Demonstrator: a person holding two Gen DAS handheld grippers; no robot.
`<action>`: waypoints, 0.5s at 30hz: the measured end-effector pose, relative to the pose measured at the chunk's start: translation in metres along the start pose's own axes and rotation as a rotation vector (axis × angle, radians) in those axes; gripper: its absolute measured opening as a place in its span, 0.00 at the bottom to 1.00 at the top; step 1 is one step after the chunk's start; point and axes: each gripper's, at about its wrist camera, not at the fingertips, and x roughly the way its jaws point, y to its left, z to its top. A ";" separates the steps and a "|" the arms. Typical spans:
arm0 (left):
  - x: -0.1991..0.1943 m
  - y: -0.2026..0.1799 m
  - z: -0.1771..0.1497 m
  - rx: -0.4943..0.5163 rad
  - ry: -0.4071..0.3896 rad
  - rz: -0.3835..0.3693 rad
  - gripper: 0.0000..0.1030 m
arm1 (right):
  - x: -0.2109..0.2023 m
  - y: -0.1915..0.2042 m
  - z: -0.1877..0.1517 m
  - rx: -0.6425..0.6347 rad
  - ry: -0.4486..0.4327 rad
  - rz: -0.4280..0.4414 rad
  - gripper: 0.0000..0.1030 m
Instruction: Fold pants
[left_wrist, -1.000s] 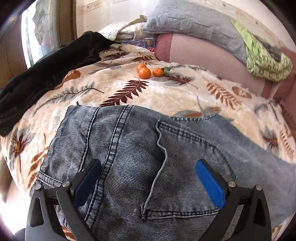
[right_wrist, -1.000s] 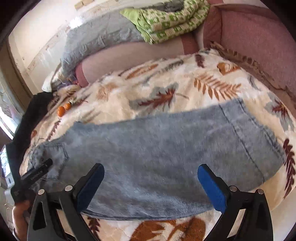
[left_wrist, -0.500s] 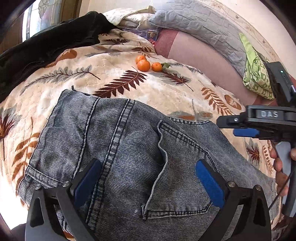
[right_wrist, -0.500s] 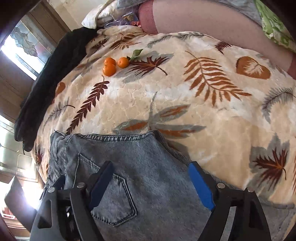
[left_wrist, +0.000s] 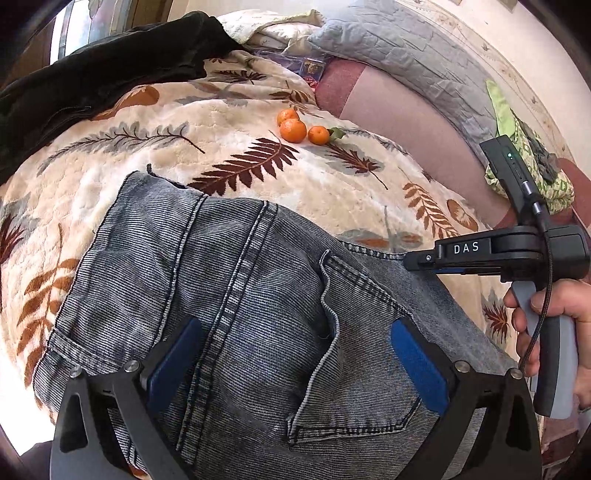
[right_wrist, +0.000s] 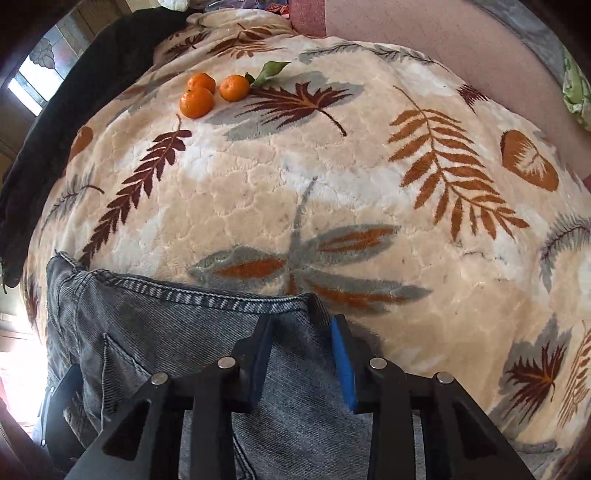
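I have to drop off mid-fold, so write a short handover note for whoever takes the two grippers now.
Left gripper: open, hovering over the jeans near the back pocket, gripping nothing.
Right gripper: jaws closing around the waistband corner; denim sits between the pads.
Jeans lie on the leaf-print blanket; three tangerines sit beyond them.
Done: appears folded lengthwise, leg on leg.
Left: secure the grip, then fold across.

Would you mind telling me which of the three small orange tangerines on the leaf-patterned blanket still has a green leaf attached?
The rightmost small orange tangerine, lying apart from the touching pair; a green leaf sticks out from its right side.
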 end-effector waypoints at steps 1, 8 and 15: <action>0.000 0.000 0.000 0.000 0.000 0.003 0.99 | 0.002 0.000 0.000 -0.004 0.009 0.000 0.33; 0.000 0.001 0.000 -0.003 -0.001 0.006 0.99 | -0.003 0.015 0.002 -0.083 0.000 -0.047 0.07; 0.001 0.000 -0.001 0.007 -0.004 0.021 0.99 | -0.022 0.033 -0.004 -0.188 -0.117 -0.219 0.05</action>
